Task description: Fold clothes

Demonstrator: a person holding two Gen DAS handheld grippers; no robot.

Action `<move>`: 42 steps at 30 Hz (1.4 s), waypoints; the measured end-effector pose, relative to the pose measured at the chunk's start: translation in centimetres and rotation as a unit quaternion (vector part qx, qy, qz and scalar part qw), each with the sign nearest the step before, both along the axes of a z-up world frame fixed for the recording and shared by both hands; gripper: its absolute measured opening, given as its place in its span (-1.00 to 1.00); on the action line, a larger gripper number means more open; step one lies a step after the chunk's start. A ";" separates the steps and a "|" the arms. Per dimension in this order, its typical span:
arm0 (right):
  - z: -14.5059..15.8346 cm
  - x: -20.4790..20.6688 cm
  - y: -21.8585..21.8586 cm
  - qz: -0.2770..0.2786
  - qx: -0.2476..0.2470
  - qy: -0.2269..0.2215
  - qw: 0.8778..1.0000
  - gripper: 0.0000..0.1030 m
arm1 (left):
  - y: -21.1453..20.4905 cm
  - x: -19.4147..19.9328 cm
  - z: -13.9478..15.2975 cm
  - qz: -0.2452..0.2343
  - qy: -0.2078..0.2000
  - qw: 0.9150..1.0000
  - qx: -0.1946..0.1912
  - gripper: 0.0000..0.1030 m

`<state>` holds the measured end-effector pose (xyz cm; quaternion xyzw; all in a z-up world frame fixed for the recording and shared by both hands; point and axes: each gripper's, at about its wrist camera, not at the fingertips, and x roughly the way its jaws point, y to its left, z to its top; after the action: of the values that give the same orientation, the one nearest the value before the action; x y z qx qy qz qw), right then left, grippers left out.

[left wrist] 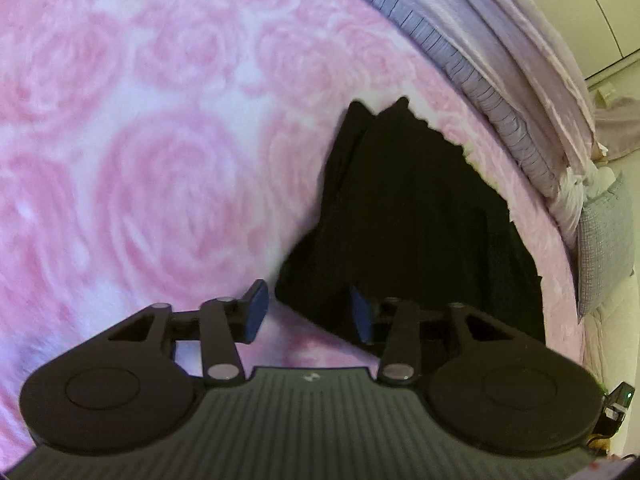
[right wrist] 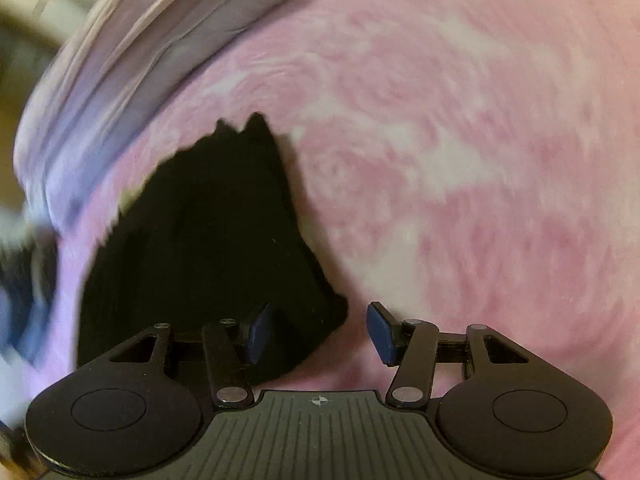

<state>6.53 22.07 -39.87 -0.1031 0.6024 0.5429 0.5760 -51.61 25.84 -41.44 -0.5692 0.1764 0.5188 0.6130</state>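
Black garment (left wrist: 416, 216) lies bunched on the pink rose-print blanket (left wrist: 160, 140), near the folded lilac bedding (left wrist: 480, 60) at its edge. Left gripper (left wrist: 308, 312) jaws apart, nothing held, hovering over the garment's near corner. Right gripper (right wrist: 320, 332) likewise open and empty, blue pads (right wrist: 380, 334) clear of the cloth.

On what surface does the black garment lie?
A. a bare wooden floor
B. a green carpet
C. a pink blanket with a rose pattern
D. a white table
C: the black garment lies on the pink blanket with a rose pattern, which surrounds it in both wrist views.
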 end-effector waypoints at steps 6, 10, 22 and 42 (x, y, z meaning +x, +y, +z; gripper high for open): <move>0.3 0.7 0.1 -0.052 0.021 0.014 0.998 -0.95 | 0.0 -0.3 1.2 -0.013 0.047 0.998 0.049 -0.85; -0.7 0.4 0.7 -0.019 -0.013 -0.015 1.000 -0.93 | 0.1 0.6 -0.4 -0.046 0.092 0.994 0.023 -0.80; 6.6 -7.0 2.3 0.106 0.087 -0.268 0.954 -0.25 | 1.8 4.4 6.6 -0.072 0.237 0.964 0.098 -0.49; 3.2 -11.0 8.5 0.198 0.069 -0.290 0.934 -0.14 | 7.6 10.9 3.6 -0.169 0.278 0.943 0.071 -0.39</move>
<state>-4.44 30.58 -36.65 -0.3334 0.3373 0.6328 0.6121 -40.70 33.40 -37.88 -0.3187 0.3963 0.5562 0.6573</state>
